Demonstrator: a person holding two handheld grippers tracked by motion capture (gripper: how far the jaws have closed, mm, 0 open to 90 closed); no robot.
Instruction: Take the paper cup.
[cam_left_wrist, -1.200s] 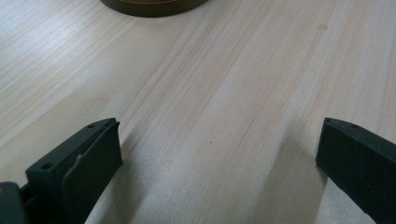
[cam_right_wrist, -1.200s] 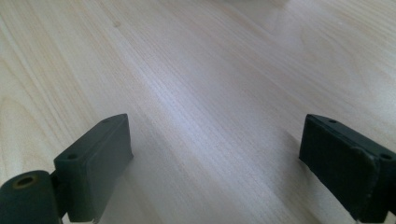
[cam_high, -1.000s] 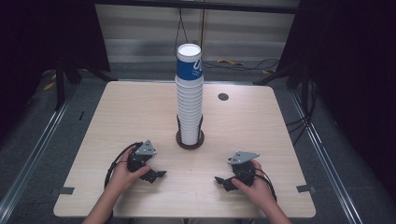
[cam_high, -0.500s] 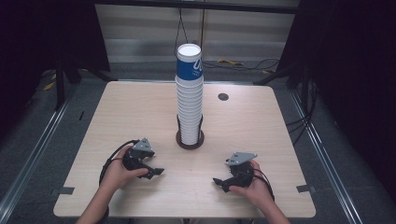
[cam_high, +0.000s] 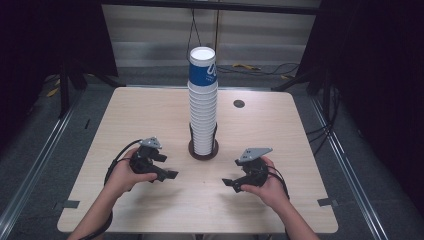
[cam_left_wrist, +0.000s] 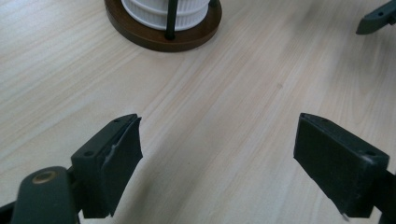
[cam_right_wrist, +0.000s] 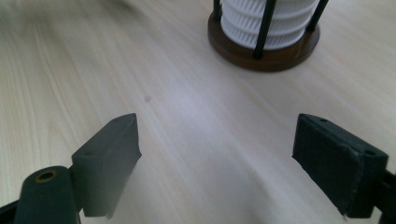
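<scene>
A tall stack of white paper cups (cam_high: 202, 115), the top one blue, stands in a dark round holder (cam_high: 195, 152) with thin black posts at the middle of the wooden table (cam_high: 140, 115). My left gripper (cam_high: 167, 175) hovers left of the holder, open, with bare wood between its jaws (cam_left_wrist: 217, 158). The holder's base (cam_left_wrist: 140, 35) lies ahead of it. My right gripper (cam_high: 230, 182) is right of the holder; its jaws have just been closing a little, but stand open with nothing between them (cam_right_wrist: 217, 158). The cups (cam_right_wrist: 271, 23) sit ahead of it.
A dark round grommet (cam_high: 239, 104) is set in the table behind the stack. Black cables trail from both grippers. The right gripper's jaw tip (cam_left_wrist: 378, 21) reaches into the left gripper view's top right. Dark floor and metal rails flank the table.
Both hands have lifted their grippers slightly off the table and tilted them toward the cup holder. The cup stack has not moved.
</scene>
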